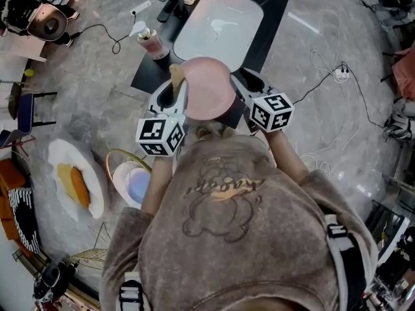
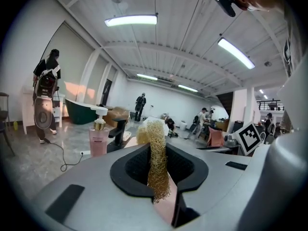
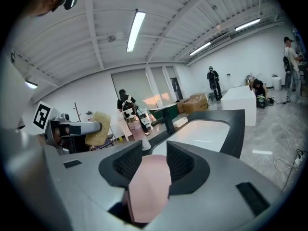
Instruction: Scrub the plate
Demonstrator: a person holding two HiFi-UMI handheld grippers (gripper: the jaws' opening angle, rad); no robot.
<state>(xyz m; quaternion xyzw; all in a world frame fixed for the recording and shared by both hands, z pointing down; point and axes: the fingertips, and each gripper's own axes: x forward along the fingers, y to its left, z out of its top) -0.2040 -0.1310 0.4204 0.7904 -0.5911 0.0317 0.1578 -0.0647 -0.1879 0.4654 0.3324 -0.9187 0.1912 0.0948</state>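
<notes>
Lettering on soap bottle [image 1: 152,44] beyond the pink plate [image 1: 207,88] is unreadably small.

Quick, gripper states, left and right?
Left gripper: closed on the loofah scrubber.
Right gripper: open, the pink plate standing between its jaws.

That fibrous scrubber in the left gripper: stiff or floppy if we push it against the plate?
Probably springy, not rigid: the scrubber is an open tangle of straw-coloured fibres, so it should squash under a push. Likely very light for its size, being mostly air. It stands upright out of the left gripper unsupported, so it probably won't flop.
</notes>
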